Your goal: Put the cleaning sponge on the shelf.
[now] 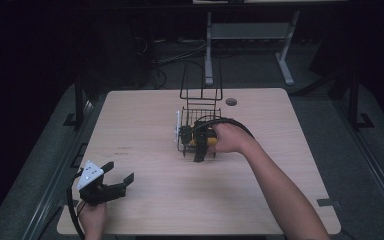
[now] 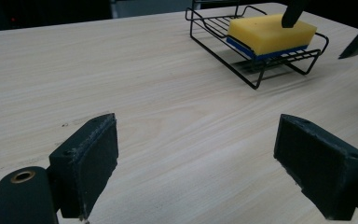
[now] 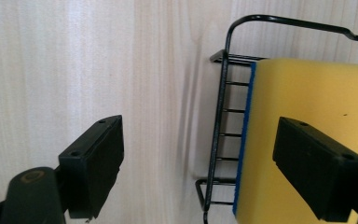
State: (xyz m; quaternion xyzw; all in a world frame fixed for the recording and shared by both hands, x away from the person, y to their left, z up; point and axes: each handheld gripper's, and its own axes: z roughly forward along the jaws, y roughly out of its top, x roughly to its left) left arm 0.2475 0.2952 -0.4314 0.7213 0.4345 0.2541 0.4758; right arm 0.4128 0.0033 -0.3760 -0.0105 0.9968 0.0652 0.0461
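A yellow sponge (image 2: 270,31) with a blue underside lies in a black wire rack (image 2: 256,70) at the middle of the table. From above, my right gripper (image 1: 192,145) hangs open over the rack (image 1: 200,112). One jaw is above the sponge (image 3: 307,116), the other above bare wood just outside the rack's wire edge (image 3: 223,116). Neither jaw touches the sponge. My left gripper (image 1: 117,182) rests low at the table's near left corner, open and with nothing in it, pointing toward the rack. Its two pads (image 2: 93,163) stand wide apart.
The rack has a tall wire loop (image 1: 201,82) rising at its far side. A round cable hole (image 1: 231,101) sits in the light wood table (image 1: 140,125) behind the rack. Another desk's legs (image 1: 209,50) stand on the dark floor beyond.
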